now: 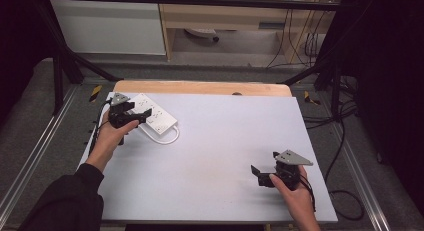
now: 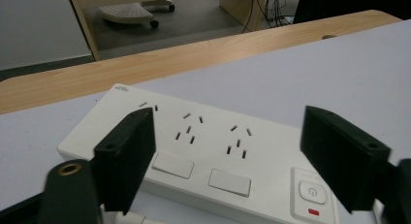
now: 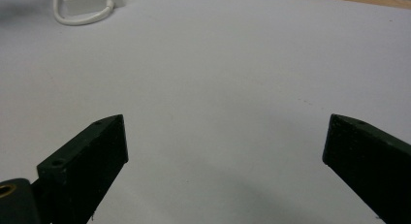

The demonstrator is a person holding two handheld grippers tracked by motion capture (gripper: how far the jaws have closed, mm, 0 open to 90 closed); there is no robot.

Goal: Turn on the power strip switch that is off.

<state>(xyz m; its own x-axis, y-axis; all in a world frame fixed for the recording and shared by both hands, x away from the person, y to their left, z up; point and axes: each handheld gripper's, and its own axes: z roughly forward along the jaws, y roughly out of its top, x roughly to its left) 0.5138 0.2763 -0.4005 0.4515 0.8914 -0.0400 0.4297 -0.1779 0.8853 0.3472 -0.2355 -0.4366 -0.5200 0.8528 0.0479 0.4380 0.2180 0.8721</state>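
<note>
Two grippers over white table (image 1: 215,156) | left gripper (image 2: 228,151) jaws apart, straddling white power strip (image 2: 203,151), not pressing | right gripper (image 3: 223,170) jaws wide apart, nothing between

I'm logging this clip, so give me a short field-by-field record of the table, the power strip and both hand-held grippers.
surface: pale grey mat on a wooden table
power strip: white power strip, far left part of the mat, lying flat, sockets up
cable: white cable looping from the strip's near end
left hand-held gripper: left hand-held gripper over the strip, jaws apart on either side of it, not pressing
right hand-held gripper: right hand-held gripper at near right, jaws wide, nothing between them
</note>
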